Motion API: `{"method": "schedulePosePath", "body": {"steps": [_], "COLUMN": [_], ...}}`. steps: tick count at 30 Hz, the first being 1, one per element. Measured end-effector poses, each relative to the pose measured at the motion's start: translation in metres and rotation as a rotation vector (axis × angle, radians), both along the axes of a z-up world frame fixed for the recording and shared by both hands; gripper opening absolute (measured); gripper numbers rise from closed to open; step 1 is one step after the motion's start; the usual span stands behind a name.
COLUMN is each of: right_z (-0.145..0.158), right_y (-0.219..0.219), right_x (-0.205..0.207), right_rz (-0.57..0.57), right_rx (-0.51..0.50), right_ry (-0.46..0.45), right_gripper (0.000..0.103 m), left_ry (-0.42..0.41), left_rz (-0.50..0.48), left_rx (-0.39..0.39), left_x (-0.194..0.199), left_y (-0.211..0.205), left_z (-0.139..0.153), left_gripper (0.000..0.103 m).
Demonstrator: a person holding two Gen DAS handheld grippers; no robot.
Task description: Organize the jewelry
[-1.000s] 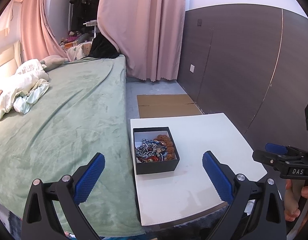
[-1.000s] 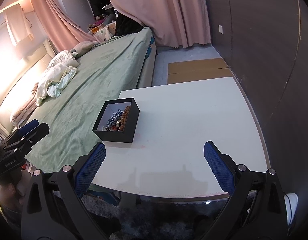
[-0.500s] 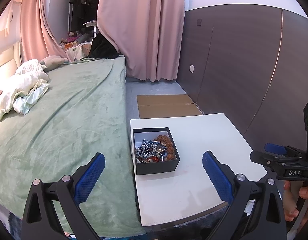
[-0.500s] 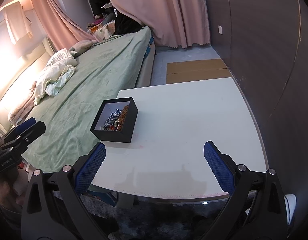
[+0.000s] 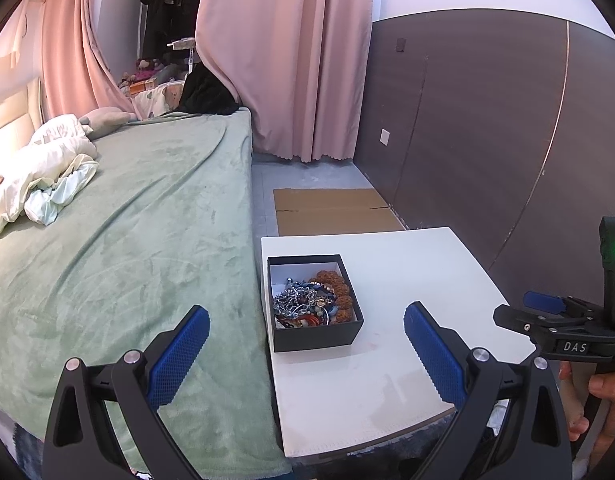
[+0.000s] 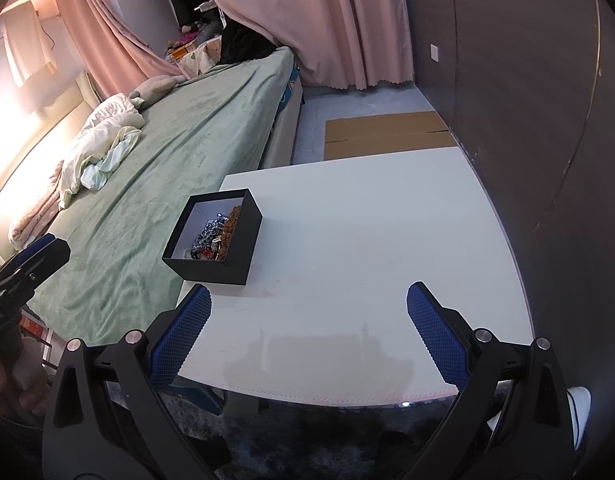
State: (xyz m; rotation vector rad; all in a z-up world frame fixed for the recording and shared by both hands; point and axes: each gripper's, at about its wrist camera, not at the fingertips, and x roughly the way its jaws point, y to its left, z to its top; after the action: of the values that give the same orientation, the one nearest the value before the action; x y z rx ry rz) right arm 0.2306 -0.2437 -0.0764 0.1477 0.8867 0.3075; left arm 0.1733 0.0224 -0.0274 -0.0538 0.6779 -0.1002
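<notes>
Left gripper (image 5: 305,344) held above the near left corner of the white table (image 5: 411,264), jaws spread wide, nothing between the blue pads (image 5: 179,356); one pad sits over the green bed cover, the other over the table top. Right gripper (image 6: 307,334) also spread wide and empty, hovering over the near edge of the table, both blue pads clear of the surface. Black box (image 5: 313,304) stands on the left side of the table, close to the edge that meets the bed, lid off, interior white. Jewelry (image 5: 311,304) lies inside it in a tangled heap: silver chain and grey beads toward the left, brown knobbly beads (image 5: 337,286) along the right wall, a bit of red at the near side. Individual pieces cannot be separated out. Seen from the right wrist view the box (image 6: 217,242) is ahead and to the left of the right gripper, well apart from it. Rest of the table top bare. Bed (image 5: 119,240) with green cover runs alongside the table, crumpled pale bedding (image 5: 47,176) near its head. Flat cardboard (image 5: 331,210) on the floor beyond the table, pink curtain (image 5: 283,52) behind, dark wall panel (image 5: 487,120) to the right. In the left wrist view a person's hand (image 5: 595,404) grips the handle of the right gripper at the far right edge
</notes>
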Motion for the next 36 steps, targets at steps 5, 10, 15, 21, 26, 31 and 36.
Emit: {"method": "schedulePosePath", "body": {"steps": [5, 10, 15, 21, 26, 31, 36], "right_z": [-0.003, -0.01, -0.025, -0.031, -0.03, -0.029, -0.03], "right_y": [0.001, 0.003, 0.005, 0.01, 0.022, 0.03, 0.031], "right_x": [0.004, 0.01, 0.023, 0.032, 0.033, 0.034, 0.034], "right_rz": [0.006, 0.008, -0.002, 0.001, 0.027, 0.043, 0.041], "right_rx": [-0.003, -0.006, -0.02, -0.025, -0.029, -0.034, -0.036], "right_ry": [0.007, 0.017, 0.041, 0.055, 0.042, 0.032, 0.031], "right_gripper": [0.098, 0.098, 0.098, 0.098, 0.098, 0.098, 0.098], "left_ry": [0.014, 0.039, 0.053, 0.065, 0.07, 0.072, 0.071], "left_rz": [-0.002, 0.001, 0.007, 0.002, -0.02, -0.023, -0.014], "left_rx": [0.002, 0.003, -0.012, -0.027, -0.033, -0.021, -0.024], "left_x": [0.009, 0.02, 0.03, 0.039, 0.041, 0.04, 0.041], "left_y": [0.0, 0.005, 0.012, 0.018, 0.015, 0.013, 0.016], "left_z": [-0.009, -0.024, -0.035, -0.043, -0.042, -0.043, -0.043], "left_gripper": [0.095, 0.095, 0.095, 0.095, 0.095, 0.095, 0.095]}}
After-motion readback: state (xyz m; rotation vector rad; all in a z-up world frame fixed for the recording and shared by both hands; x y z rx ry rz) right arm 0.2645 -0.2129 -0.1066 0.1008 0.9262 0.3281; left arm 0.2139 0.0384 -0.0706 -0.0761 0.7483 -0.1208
